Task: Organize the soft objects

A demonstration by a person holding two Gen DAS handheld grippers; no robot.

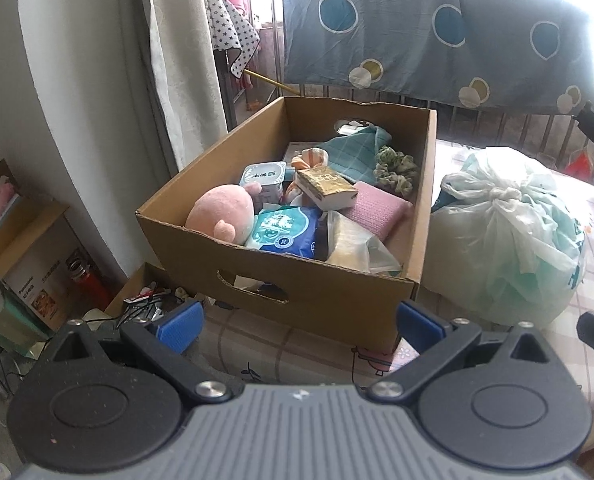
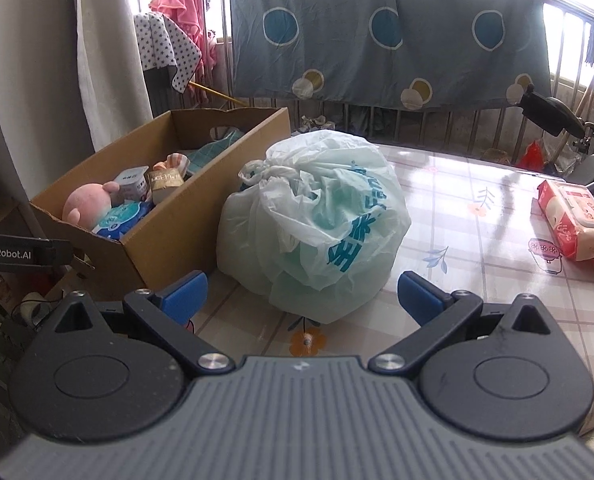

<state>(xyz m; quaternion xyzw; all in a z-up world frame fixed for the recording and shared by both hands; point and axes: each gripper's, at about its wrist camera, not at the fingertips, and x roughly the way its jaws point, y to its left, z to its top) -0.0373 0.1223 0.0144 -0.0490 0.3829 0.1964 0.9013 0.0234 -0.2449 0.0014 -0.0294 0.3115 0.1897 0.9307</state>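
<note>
A cardboard box (image 1: 317, 304) stands on the table and holds a pink plush (image 1: 221, 214), tissue packs, a teal cloth (image 1: 353, 152), a green scrunchie (image 1: 397, 168) and a pink sponge (image 1: 373, 206). It also shows in the right wrist view (image 2: 185, 224). A tied white plastic bag (image 2: 317, 216) sits right of the box, also in the left wrist view (image 1: 509, 232). A wet-wipes pack (image 2: 573, 216) lies at the far right. My left gripper (image 1: 301, 326) is open and empty before the box. My right gripper (image 2: 303, 296) is open and empty just before the bag.
The table has a checked glossy cloth (image 2: 477, 216). A railing with a hung blue sheet (image 2: 377, 40) runs behind it. Boxes and cables clutter the floor at left (image 1: 37, 272). The left gripper's body shows at the left edge of the right wrist view (image 2: 21, 254).
</note>
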